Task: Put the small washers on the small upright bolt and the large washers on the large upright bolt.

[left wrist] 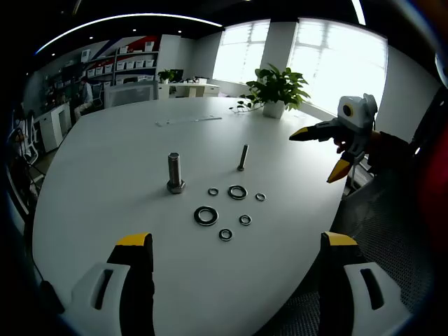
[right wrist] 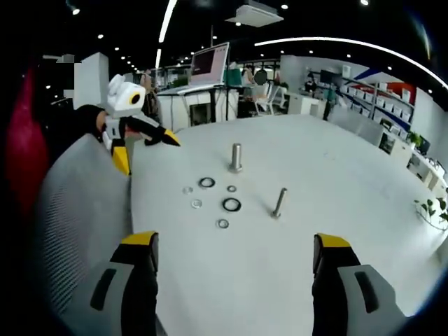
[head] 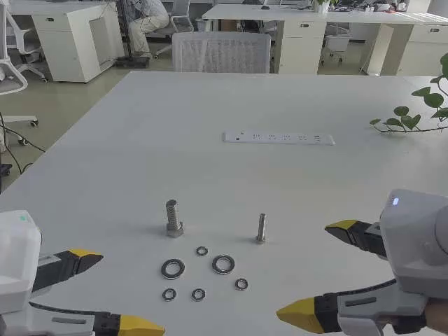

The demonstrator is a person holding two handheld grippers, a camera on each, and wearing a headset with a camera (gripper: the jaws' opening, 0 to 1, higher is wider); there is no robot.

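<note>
Both bolts stand upright on the table (head: pixel 210 119): the large bolt (head: pixel 173 219), head down, with the small bolt (head: pixel 261 229) to its right. Six washers lie flat just in front of the large bolt, toward the person: two large washers (head: pixel 172 268) with four small washers (head: pixel 201 250) scattered around them. The left gripper (head: pixel 126 294) and right gripper (head: pixel 304 269) hover at either side of the cluster, jaws spread wide, holding nothing. The washers lie forward and inward of each gripper. The left looks nearer the large bolt, the right nearer the small bolt.
</note>
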